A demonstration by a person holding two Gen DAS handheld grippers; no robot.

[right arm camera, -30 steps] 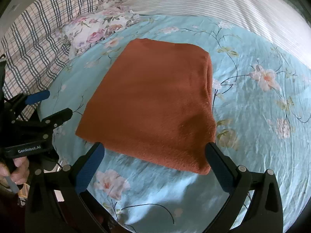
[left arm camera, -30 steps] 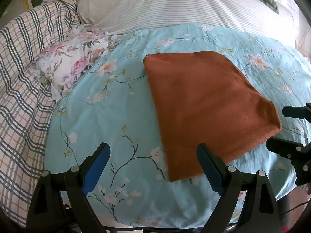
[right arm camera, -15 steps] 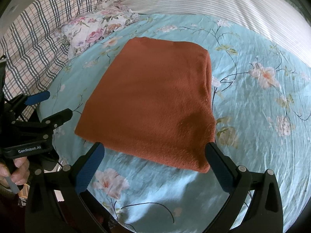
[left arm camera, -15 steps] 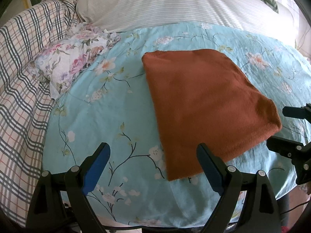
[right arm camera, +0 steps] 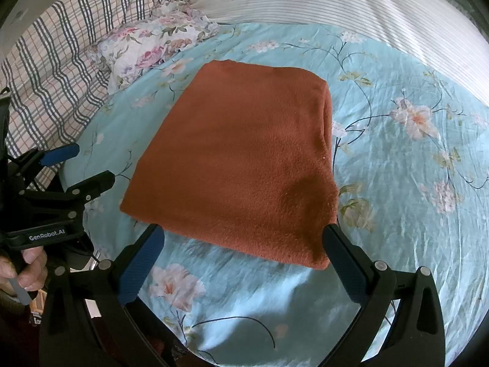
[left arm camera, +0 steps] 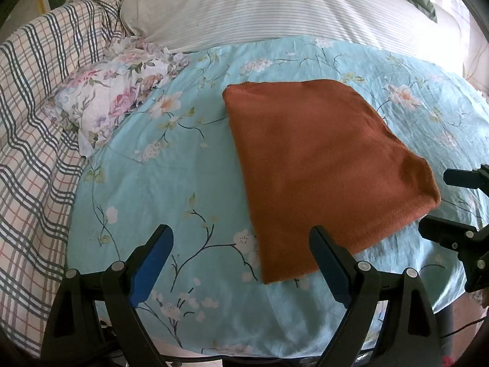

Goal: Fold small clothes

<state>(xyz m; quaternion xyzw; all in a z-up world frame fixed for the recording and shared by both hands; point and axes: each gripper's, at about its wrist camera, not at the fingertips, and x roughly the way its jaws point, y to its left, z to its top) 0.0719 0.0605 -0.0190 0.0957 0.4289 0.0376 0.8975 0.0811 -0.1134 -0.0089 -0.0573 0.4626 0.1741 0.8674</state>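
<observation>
A rust-orange garment [left arm camera: 321,165] [right arm camera: 241,159] lies folded into a neat rectangle on the light-blue floral sheet [left arm camera: 171,183] [right arm camera: 397,183]. My left gripper [left arm camera: 241,260] hovers open near the garment's near left corner, holding nothing; it also shows at the left edge of the right wrist view [right arm camera: 78,168]. Open and empty too, my right gripper [right arm camera: 244,260] hangs just before the garment's near edge, its fingers straddling that edge's width. The right gripper's fingers [left arm camera: 440,232] reach in from the right of the left wrist view.
A floral pillow [left arm camera: 113,101] [right arm camera: 152,46] lies beyond the garment to the left. A plaid blanket [left arm camera: 33,122] [right arm camera: 55,61] covers the left side, and a striped white pillow [left arm camera: 275,6] fills the back. A hand [right arm camera: 21,272] grips the left gripper's handle.
Both grippers have drawn back slightly from the folded garment, which now sits a little farther up in both views. The garment itself has not moved.
</observation>
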